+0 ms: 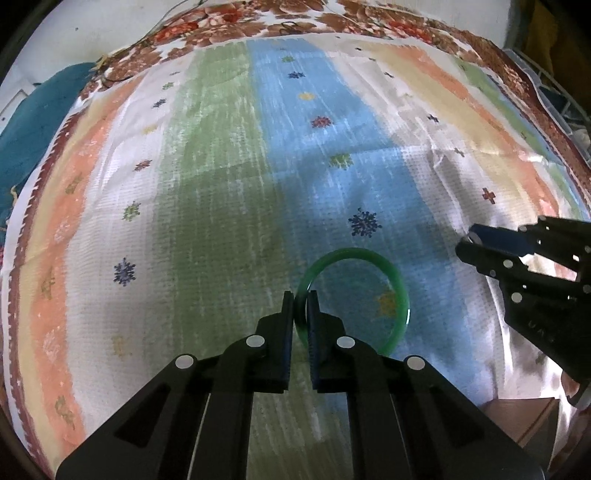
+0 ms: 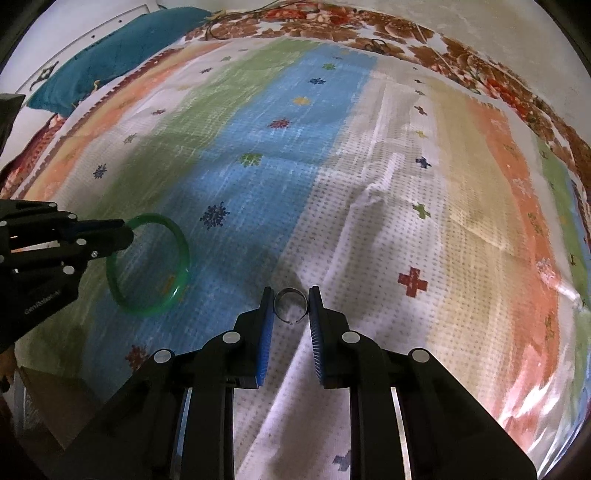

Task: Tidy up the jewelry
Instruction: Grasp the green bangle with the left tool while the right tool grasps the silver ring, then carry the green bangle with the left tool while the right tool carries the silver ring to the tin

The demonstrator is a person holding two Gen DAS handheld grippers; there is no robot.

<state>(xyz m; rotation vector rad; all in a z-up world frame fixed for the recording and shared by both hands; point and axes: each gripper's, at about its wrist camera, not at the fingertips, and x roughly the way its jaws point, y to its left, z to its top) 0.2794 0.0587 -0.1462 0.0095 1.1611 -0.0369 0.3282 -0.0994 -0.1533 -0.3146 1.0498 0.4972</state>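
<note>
A green bangle (image 1: 399, 291) is pinched at its left rim by my left gripper (image 1: 300, 306), which is shut on it above the striped cloth. The bangle also shows in the right wrist view (image 2: 177, 236), with the left gripper (image 2: 125, 230) at its left edge. My right gripper (image 2: 291, 308) is shut on a small silver open ring (image 2: 291, 297), held between its blue pads. In the left wrist view the right gripper (image 1: 467, 242) is at the right, its ring hidden.
A striped multicolour cloth (image 1: 221, 184) with small flower marks covers the surface, over a brown floral sheet (image 2: 406, 33). A teal cushion (image 2: 110, 48) lies at the far left. A brown box corner (image 1: 517, 417) sits at the lower right.
</note>
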